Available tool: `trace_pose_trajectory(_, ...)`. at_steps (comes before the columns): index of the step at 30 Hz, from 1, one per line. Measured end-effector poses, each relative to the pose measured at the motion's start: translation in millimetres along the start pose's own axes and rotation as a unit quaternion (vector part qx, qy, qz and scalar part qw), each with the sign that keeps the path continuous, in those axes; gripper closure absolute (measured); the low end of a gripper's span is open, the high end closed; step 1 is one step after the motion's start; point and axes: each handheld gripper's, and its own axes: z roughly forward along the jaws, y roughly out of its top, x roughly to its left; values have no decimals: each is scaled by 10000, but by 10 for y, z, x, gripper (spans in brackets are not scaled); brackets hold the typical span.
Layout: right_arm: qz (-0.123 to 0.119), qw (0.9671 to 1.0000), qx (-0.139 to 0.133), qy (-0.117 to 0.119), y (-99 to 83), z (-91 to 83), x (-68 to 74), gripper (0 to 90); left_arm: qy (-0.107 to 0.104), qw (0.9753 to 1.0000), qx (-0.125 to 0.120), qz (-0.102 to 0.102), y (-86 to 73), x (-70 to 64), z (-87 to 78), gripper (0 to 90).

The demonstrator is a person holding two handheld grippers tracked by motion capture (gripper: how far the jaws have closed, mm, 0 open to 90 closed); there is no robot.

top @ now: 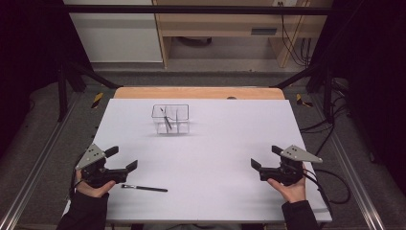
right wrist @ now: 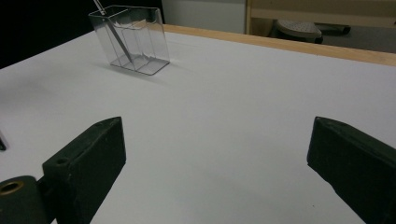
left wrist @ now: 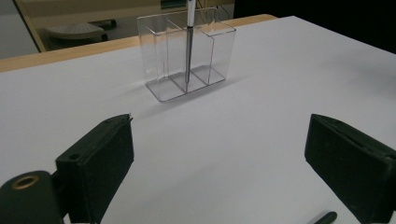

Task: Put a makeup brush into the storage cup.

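A clear plastic organiser point(top: 171, 119) with compartments stands on the white table toward the back, left of centre; it also appears in the left gripper view point(left wrist: 187, 51) and the right gripper view point(right wrist: 132, 39). A thin dark pen-like stick point(top: 167, 120) leans inside it point(left wrist: 188, 46) point(right wrist: 112, 32). A second dark stick point(top: 144, 188) lies flat near the front edge, just right of my left gripper point(top: 122, 159); its tip point(left wrist: 325, 218) peeks in at the bottom. The left gripper point(left wrist: 219, 158) is open and empty. My right gripper point(top: 266, 157) point(right wrist: 217, 158) rests at the front right, open and empty.
The white board point(top: 230, 153) covers a wooden table whose far edge point(top: 198, 92) shows behind it. Dark frame posts and cables point(top: 330, 129) flank the right side. A wooden shelf unit point(top: 225, 28) stands beyond the table.
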Motion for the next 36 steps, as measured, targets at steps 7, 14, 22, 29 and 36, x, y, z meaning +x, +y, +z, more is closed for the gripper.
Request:
trace_pose_trajectory(7, -10, 10000, 8, 4, 0, 4, -1, 49, -129, 9997, 134, 125, 16, 12, -8, 76)
trace_pose_trajectory(14, -19, 10000, 16, 1, -2, 1, 3, 49, -245, 9990, 306, 210, 7, 1, 7, 74)
trace_pose_trajectory(22, -44, 10000, 21, 26, 0, 4, 11, 49, -435, 9964, 609, 397, -23, -22, 54, 73)
trace_pose_trajectory(29, -62, 10000, 67, 36, -5, 19, 22, 49, -580, 9935, 810, 549, -55, -45, 103, 74)
trace_pose_trajectory(36, -53, 10000, 39, 61, -3, 16, 22, 49, -736, 9895, 1074, 624, -108, -66, 162, 74)
